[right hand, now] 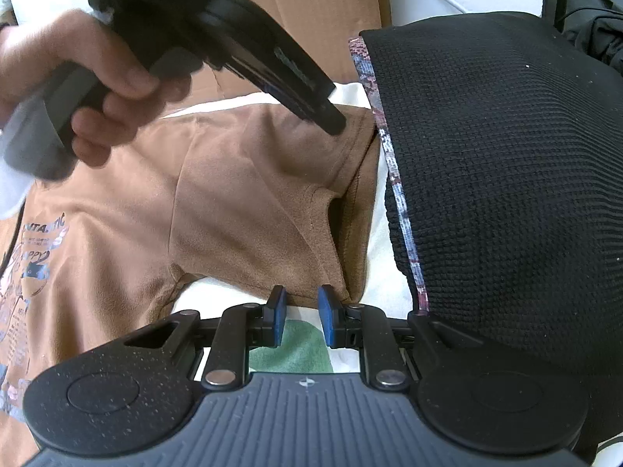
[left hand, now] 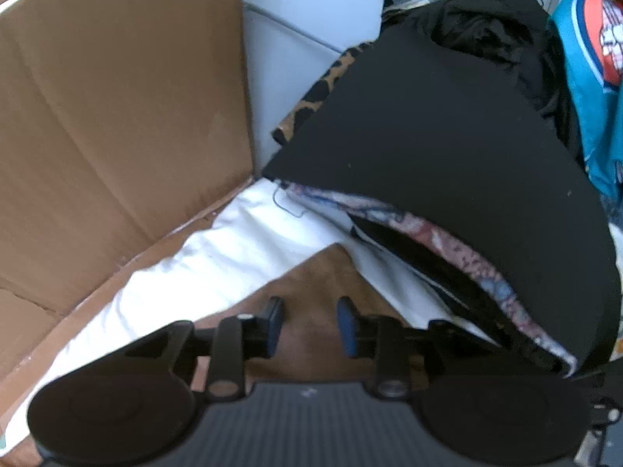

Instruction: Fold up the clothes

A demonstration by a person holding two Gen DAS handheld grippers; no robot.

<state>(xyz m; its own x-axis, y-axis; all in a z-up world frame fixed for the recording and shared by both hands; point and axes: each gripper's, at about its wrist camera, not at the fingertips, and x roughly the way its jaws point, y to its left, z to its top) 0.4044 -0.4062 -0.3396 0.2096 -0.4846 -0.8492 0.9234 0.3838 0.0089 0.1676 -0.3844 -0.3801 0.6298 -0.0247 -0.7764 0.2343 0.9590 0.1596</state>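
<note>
Brown soft shirt beside black waffle-knit cloth.

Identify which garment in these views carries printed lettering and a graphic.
The brown T-shirt, spread flat on the white sheet, shows bluish print at its left side. The black knit piece beside it is plain, and folded.

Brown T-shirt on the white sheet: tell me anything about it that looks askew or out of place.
The brown T-shirt is not lying flat. Its sleeve is bunched and creased, with its tip tucked against the edge of the black knit garment. The printed front shows wrinkles too. I see no tear or stain on it.
</note>
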